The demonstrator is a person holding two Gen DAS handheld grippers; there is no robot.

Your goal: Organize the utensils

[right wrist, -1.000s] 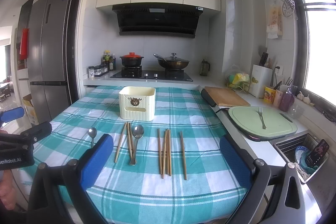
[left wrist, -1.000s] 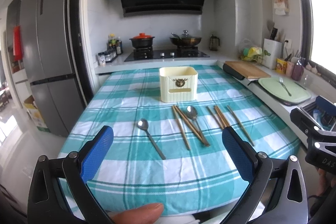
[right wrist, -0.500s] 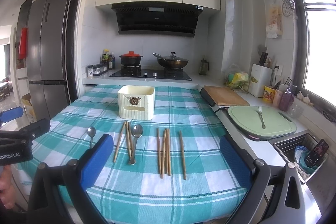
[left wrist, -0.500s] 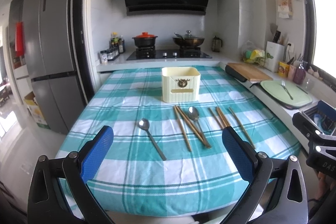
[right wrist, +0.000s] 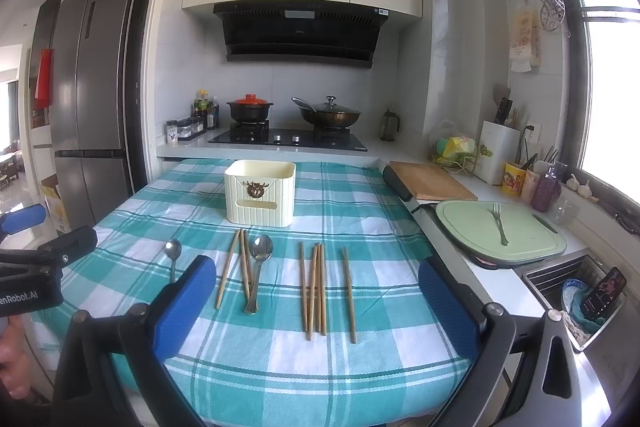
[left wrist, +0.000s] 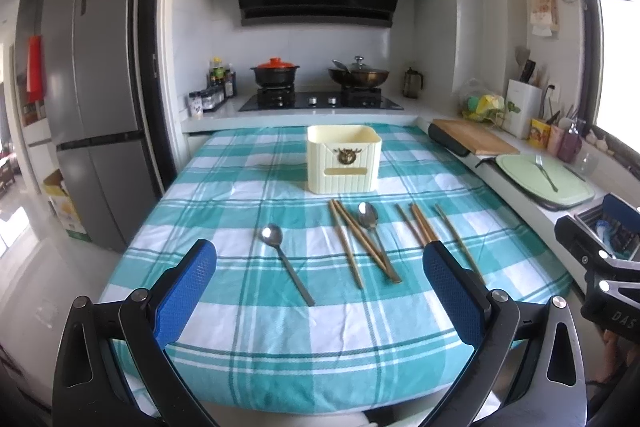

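Jaws of both the left gripper (left wrist: 320, 279) and the right gripper (right wrist: 314, 301) remain spread and empty, only lifted slightly over the last second, so the spoons (left wrist: 280, 251) and chopsticks (right wrist: 316, 291) lie untouched mid-frame on the worktop (left wrist: 248, 187) below the cream holder (left wrist: 343, 159).

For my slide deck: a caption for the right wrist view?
Open right gripper above chopsticks and spoons before a cream holder.
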